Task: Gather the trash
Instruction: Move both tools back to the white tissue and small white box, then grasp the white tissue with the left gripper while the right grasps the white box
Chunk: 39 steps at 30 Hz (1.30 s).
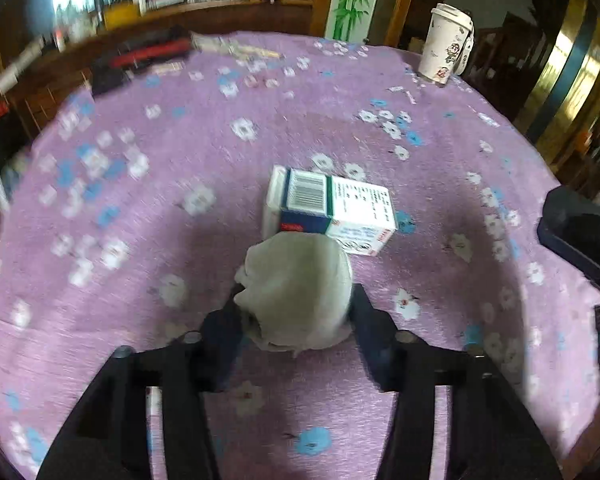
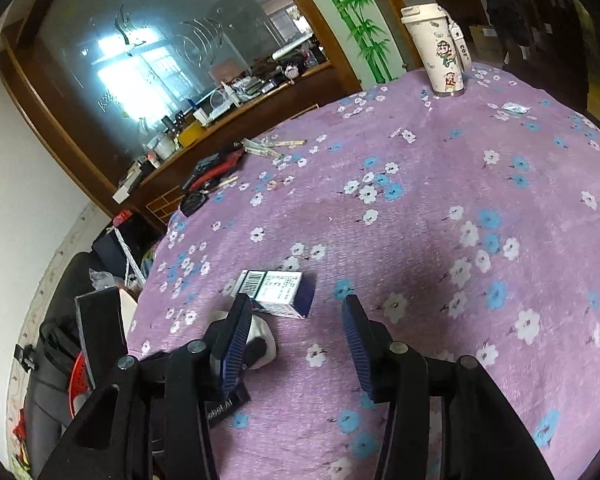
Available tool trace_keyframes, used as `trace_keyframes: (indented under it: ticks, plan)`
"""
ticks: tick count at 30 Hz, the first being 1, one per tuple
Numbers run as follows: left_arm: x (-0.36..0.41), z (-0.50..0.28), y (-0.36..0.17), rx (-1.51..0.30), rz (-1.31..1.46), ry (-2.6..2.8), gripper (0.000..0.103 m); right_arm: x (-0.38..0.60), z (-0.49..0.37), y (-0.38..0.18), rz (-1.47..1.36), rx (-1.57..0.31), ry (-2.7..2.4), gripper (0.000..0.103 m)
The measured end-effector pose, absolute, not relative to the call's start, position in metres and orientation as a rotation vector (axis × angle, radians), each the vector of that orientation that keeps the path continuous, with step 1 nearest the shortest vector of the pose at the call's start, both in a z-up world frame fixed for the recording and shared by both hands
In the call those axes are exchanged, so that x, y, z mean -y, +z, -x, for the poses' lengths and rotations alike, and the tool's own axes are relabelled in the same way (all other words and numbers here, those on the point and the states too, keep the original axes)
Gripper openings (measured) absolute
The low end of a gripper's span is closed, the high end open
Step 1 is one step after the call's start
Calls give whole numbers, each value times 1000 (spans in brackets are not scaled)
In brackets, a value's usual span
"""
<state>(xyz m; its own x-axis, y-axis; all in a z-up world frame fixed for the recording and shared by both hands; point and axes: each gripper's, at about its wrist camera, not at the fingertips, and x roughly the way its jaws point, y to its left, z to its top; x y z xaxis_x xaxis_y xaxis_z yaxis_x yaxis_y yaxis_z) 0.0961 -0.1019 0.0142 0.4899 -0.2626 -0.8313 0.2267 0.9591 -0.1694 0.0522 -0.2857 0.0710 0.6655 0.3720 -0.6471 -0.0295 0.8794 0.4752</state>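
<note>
A crumpled grey-white tissue ball (image 1: 296, 288) sits between the fingers of my left gripper (image 1: 296, 300), whose pads press on both of its sides just above the purple flowered tablecloth (image 1: 180, 160). Right behind the ball lies a white and blue medicine box (image 1: 332, 210) with a barcode. In the right wrist view the same box (image 2: 278, 292) lies just ahead of my right gripper (image 2: 297, 308), which stands open with nothing between its fingers. A bit of the tissue (image 2: 265, 338) shows behind the right gripper's left finger.
A white lidded cup (image 1: 446, 42) (image 2: 440, 48) with cartoon prints stands at the far edge of the table. Black and red tools (image 2: 212, 172) and paper sticks lie at the far left. A small foil wrapper (image 2: 514, 108) lies far right. A cluttered wooden shelf runs behind.
</note>
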Motion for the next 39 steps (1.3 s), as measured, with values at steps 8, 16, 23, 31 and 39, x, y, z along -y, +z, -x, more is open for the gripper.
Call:
trace_keyframes:
  ticks: [8,16,23,31,39]
  plan:
    - [50,-67,38,-918,102,-286,38,265,-107,47,-442,-899,299,52]
    - [6,-46,43,-762,83,-167,38,229,-143,29,-366,-951,384,54]
    - [-12,-51,37,-755,138,-175,38,190,-110,36,-173,-979,493,55]
    - [-16,-51,34,-755,148,-176,38,180,-121,30,2,-916,356,56]
    - [-14,-51,33,-756,133,-180,38,154,-112,16,107,-958,349,38]
